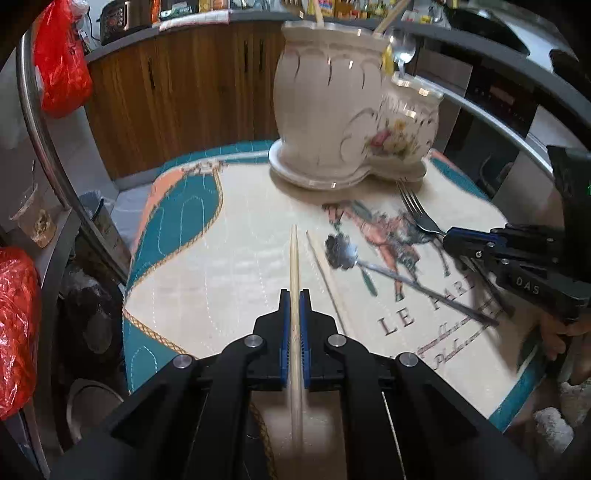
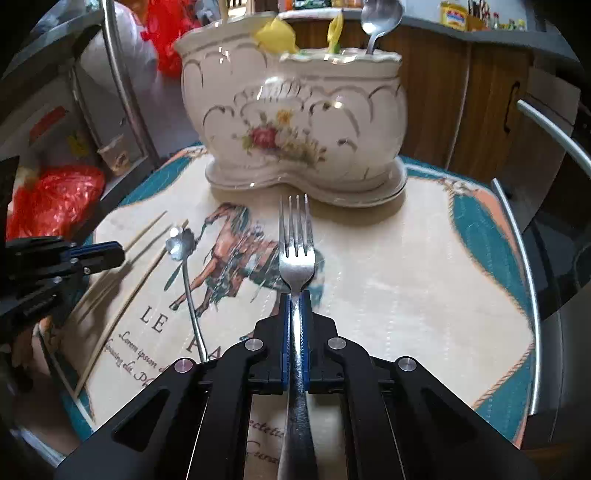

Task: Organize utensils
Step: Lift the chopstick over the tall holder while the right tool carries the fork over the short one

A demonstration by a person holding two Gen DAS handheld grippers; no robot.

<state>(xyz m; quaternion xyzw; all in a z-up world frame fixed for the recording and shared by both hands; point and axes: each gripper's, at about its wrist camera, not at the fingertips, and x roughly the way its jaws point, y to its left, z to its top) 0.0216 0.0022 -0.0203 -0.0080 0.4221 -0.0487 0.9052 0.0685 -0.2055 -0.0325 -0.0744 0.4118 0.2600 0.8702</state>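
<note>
Presently both grippers are clamped on utensils in front of the holder, the cream two-part ceramic pot on the mat. The left gripper pinches a chopstick pointing toward the holder. The right gripper grips a fork by its handle, tines just short of the holder's base. Between the two, a flower spoon and another chopstick lie on the mat. A spoon stands in the holder's lower compartment.
</note>
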